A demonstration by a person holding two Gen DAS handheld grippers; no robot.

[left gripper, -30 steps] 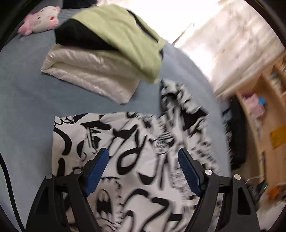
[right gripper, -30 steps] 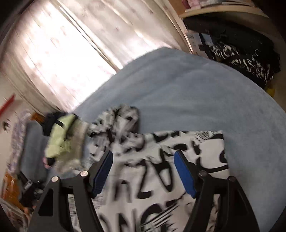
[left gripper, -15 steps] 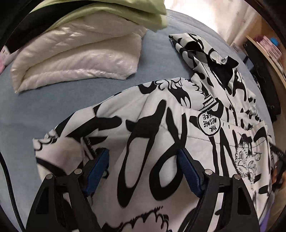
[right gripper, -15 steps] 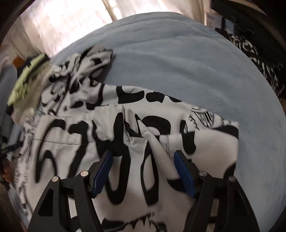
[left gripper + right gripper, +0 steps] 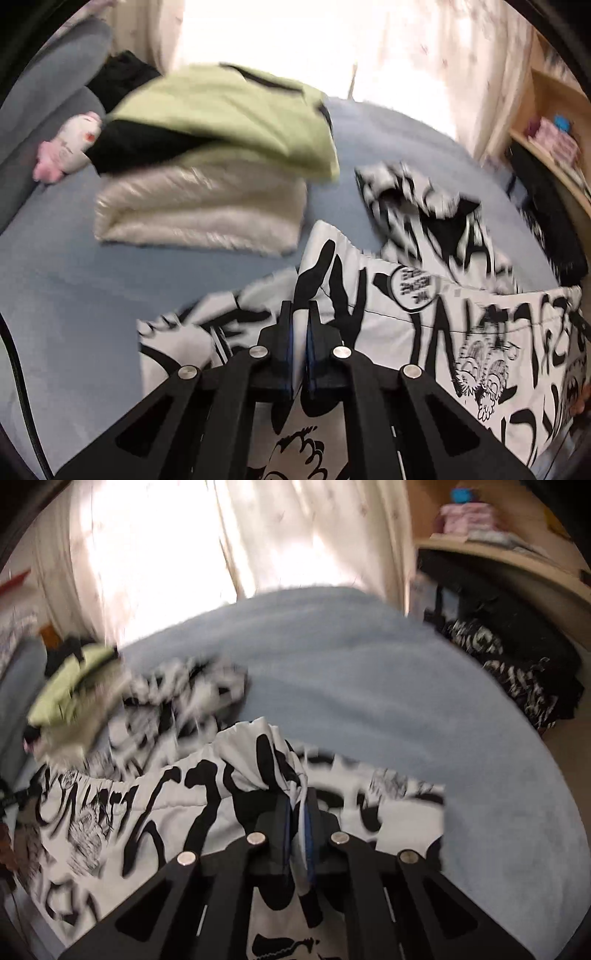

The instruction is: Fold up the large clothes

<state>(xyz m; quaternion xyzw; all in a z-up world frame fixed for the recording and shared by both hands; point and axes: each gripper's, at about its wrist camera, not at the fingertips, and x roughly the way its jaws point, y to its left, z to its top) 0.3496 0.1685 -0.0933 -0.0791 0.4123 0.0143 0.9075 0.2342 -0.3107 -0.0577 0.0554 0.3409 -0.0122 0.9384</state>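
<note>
Both your grippers gaped over the flat black-and-white printed garment (image 5: 424, 332) a second ago; now your left gripper (image 5: 299, 314) and right gripper (image 5: 297, 805) pinch bunched folds of it above the blue bed (image 5: 351, 664). Your wooden shelf (image 5: 546, 122) holds blurred pink and blue items.

Left tool (image 5: 299, 314), bottom centre, is clamped on a raised fold of the black-and-white printed garment (image 5: 443, 325) spread across lower right of the blue bed (image 5: 74, 288). Upper left: folded stack, green garment (image 5: 236, 110) over cream padded one (image 5: 199, 210); pink-and-white plush toy (image 5: 70, 147) beside it.
</note>
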